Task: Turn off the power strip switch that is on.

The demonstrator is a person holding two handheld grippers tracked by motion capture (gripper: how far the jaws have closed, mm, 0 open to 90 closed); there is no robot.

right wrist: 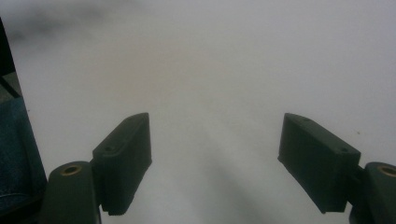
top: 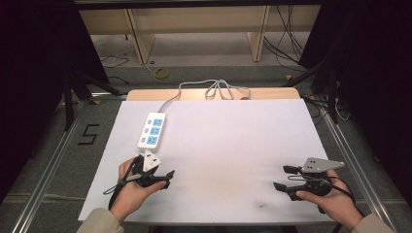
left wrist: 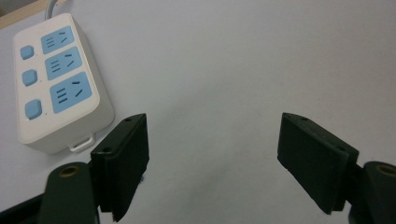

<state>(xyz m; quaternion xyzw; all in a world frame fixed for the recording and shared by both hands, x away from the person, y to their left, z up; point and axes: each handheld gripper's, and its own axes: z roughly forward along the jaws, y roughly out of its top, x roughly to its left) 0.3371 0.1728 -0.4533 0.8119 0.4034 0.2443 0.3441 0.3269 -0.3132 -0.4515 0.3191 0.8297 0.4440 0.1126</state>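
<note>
Both tools are wide open and hold nothing: the left tool (top: 160,175) hovers just short of the power strip (top: 152,129) at the desk's (top: 233,145) far left, the right tool (top: 285,177) well apart. Approaching at a slant, a jaw could shove the light strip along the smooth sheet, or press one of its switches.

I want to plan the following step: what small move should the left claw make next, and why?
Probably ease the left claw forward toward the power strip. Its jaws stand wide open with nothing between them, and the strip lies just ahead of it on the white table sheet, not yet touched. The right claw is open and far from the strip.
</note>
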